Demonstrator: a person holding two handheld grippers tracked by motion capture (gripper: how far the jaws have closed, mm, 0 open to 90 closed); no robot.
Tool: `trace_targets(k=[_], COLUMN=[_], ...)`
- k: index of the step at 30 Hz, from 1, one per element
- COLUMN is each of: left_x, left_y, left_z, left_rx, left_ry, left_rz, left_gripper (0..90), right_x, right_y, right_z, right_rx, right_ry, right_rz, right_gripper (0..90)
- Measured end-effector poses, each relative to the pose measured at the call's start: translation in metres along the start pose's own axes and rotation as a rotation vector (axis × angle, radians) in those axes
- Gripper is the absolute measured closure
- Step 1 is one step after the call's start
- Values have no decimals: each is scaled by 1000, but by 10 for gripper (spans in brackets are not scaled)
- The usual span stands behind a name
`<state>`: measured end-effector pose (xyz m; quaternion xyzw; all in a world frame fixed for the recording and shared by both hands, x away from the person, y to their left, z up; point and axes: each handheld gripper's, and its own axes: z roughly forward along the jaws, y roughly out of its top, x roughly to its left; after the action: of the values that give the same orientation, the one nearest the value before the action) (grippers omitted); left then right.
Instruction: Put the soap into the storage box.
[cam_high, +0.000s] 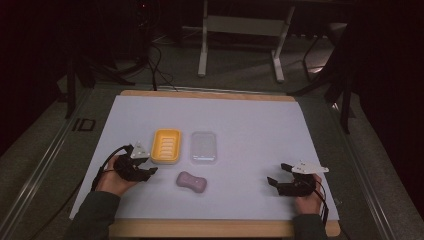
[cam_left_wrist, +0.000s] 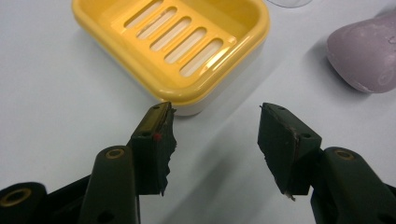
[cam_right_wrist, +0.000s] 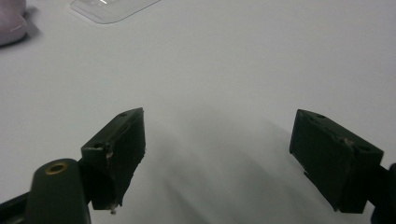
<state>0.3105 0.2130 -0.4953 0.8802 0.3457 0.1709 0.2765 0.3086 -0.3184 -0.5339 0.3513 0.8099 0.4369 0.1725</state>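
Nothing is held yet; it looks like the very start.
The left gripper (cam_left_wrist: 212, 144) has its jaws apart, with the yellow soap dish (cam_left_wrist: 173, 46) just ahead and the bumpy purple soap (cam_left_wrist: 366, 53) off to their right. The right gripper (cam_right_wrist: 217, 156) is apart too, over bare table (cam_right_wrist: 243, 60). Next it likely needs to reach the soap.

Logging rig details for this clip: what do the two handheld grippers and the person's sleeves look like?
Both the left gripper and right gripper are black, each topped by a grey three-cornered plate and trailing a dark cable. Their jaws carry blocky black pads with frayed edges and brass-coloured rivets. The sleeves are dark grey-green.
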Motion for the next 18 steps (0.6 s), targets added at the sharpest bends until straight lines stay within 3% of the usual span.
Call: trace_targets(k=[18], left_x=[-3], left_y=[24], left_z=[1], left_rx=[24], left_ry=[-45], left_rz=[105], left_gripper=[450], right_x=[0], right_y=[0], right_z=[2], right_rx=[14], right_ry=[-9], right_rz=[10], right_gripper=[212])
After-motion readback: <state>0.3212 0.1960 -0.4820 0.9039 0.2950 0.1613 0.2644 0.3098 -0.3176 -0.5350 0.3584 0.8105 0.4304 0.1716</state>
